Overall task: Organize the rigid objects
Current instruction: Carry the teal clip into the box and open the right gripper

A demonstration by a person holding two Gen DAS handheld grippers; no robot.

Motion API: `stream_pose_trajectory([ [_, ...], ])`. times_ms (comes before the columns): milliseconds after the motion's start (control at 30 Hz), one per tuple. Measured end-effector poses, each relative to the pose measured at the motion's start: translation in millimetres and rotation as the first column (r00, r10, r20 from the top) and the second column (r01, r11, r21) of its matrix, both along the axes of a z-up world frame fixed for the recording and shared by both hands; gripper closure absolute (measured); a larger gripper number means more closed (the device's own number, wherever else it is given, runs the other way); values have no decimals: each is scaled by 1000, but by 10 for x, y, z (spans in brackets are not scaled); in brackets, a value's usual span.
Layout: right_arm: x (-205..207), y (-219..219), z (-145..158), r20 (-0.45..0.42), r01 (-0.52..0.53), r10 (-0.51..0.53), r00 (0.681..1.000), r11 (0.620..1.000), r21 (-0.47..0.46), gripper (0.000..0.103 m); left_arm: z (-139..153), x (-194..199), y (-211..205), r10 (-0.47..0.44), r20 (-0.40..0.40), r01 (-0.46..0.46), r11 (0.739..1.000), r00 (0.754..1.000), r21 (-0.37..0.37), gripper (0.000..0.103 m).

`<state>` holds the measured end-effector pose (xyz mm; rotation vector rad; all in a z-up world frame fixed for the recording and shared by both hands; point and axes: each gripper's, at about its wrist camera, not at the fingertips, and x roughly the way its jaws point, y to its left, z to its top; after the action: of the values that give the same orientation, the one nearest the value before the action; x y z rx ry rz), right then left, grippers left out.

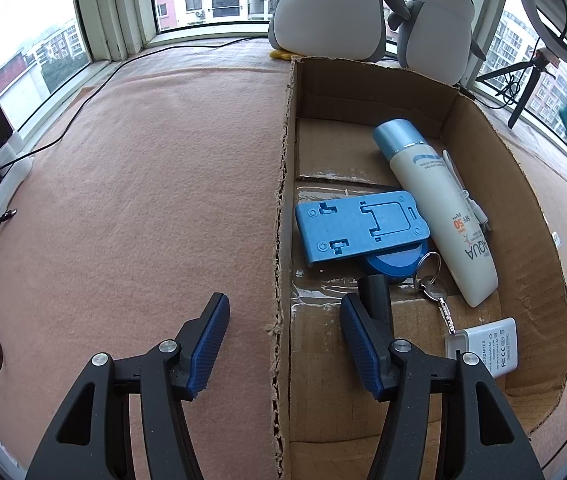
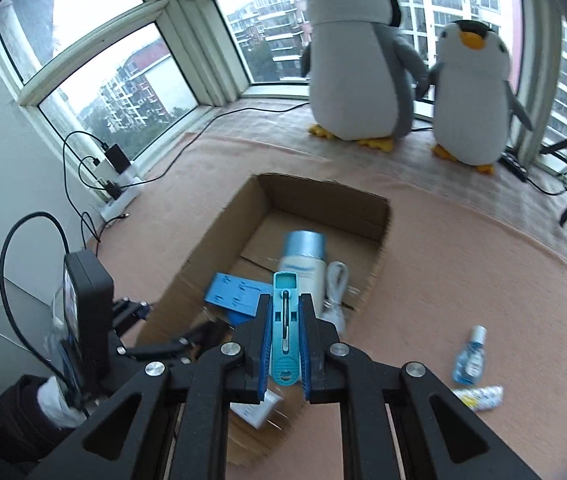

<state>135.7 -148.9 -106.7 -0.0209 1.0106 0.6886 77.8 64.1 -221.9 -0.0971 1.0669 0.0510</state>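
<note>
Right wrist: slim teal utility knife, gripper-clamped.

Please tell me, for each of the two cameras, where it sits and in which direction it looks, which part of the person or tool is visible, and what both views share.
Left wrist: sits on the open left gripper, low at the near end of the brown cardboard box, facing the window.
Right wrist: sits on the right gripper, higher, looking down over the box; it clamps a teal plastic utility knife; a white-gloved hand shows.
Shared: the box, white sunscreen bottle with blue cap, blue plastic phone stand, two plush penguins.
</note>
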Motion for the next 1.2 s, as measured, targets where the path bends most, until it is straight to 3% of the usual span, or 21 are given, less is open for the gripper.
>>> stream_pose_trajectory([
  [433, 288, 579, -187, -63, -28, 28, 998, 1000, 7, 92, -3, -6, 19, 2, 3, -2, 1000, 1000, -9, 41],
  [867, 427, 738, -256, -81, -6, 7, 997, 1000, 11, 92, -4, -7, 30, 4, 4, -4, 1000, 1000, -11, 41],
  [933, 453, 734, -264, -100, -11, 13, 995, 1000, 26, 82, -5, -8, 31, 4, 4, -4, 1000, 1000, -12, 41],
  [1000, 443, 724, -247, -85, -4, 5, 996, 1000, 14, 54, -4, -8, 30, 4, 4, -4, 1000, 1000, -12, 41],
  [1200, 415, 683, -179, -64, 4, -3, 998, 1000, 19, 53, -2, -7, 33, 4, 5, -4, 1000, 1000, -11, 41],
])
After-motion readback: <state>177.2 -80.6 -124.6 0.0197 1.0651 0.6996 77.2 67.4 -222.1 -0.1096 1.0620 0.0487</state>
